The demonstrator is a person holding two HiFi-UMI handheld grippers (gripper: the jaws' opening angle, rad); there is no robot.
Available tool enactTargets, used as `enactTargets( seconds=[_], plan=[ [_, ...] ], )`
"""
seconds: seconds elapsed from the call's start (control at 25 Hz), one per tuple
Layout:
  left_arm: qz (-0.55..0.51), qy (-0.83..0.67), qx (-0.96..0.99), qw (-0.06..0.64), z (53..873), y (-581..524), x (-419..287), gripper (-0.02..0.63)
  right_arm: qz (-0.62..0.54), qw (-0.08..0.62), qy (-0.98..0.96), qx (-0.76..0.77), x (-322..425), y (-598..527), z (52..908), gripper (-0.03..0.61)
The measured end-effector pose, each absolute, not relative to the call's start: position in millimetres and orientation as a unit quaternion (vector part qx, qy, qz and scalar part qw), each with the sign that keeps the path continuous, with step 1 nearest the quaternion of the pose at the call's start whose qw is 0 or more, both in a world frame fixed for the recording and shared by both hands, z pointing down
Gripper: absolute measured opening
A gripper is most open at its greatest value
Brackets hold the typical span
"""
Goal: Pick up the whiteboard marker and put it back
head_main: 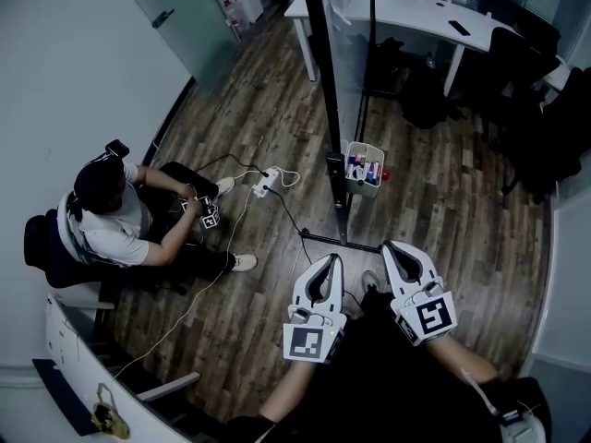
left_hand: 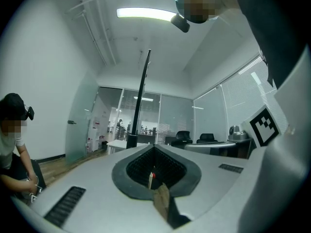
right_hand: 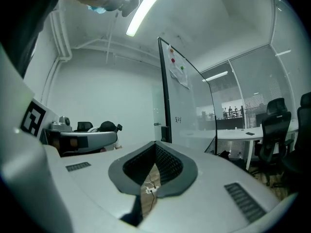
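1. Head view. Whiteboard (head_main: 325, 100): seen edge-on from above as a dark line across the wood floor (head_main: 277, 109), with its foot bar at the near end.
2. Box (head_main: 362, 190): just beside the whiteboard, on its right in this view, with small coloured items inside. The marker cannot be told apart among them, and neither gripper has it.
3. Left gripper (head_main: 330, 259): near the whiteboard's foot and pointing toward it. Jaws are pressed together with nothing between them.
4. Right gripper (head_main: 389, 247): equally near the foot, on the box's side of it. Jaws are closed tip to tip and empty.
5. Seated person (head_main: 111, 220): well left of the whiteboard, handling a small device with a square tag. Power strip (head_main: 265, 183) with cables: on the floor between the person and the whiteboard.
6. Desk (head_main: 388, 7): beyond the whiteboard's far end. Dark chairs (head_main: 517, 40): right of the whiteboard, by the desk.
7. Left gripper view. The jaws meet at the tips and hold nothing. The whiteboard stands straight ahead, edge-on, like a dark post. A small white thing with a red spot shows through the gap under the tips, too small to name. The person sits at the left edge, left of the whiteboard.
8. Right gripper view. The jaws are fully closed and nothing is gripped. The whiteboard is ahead, its face running off to the right. Magnets (right_hand: 177, 64): near the whiteboard's top. A floor cable (right_hand: 151, 191) shows through the gap. The left gripper is left of the whiteboard.
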State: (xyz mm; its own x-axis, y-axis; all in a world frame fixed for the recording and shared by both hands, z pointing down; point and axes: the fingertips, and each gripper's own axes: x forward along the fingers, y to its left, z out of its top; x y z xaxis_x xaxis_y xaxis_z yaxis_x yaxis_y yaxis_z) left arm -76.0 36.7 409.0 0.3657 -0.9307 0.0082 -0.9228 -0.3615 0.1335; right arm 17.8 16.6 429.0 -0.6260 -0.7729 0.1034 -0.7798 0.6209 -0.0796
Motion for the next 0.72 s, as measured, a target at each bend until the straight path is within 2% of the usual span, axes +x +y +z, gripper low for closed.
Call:
enactTargets(
  seconds=[0.2,0.72],
  plan=[
    [-0.028,-0.562,0.826,0.038,402.3,35.4,-77.6,0.002,0.057,0.028,-0.899,0.433,17.6,18.6,429.6,0.014],
    [-0.031,-0.563,0.825,0.042,399.5,35.7,-76.2,0.003,0.054,0.029,-0.902,0.428,17.0,19.5,428.2,0.014]
  ],
)
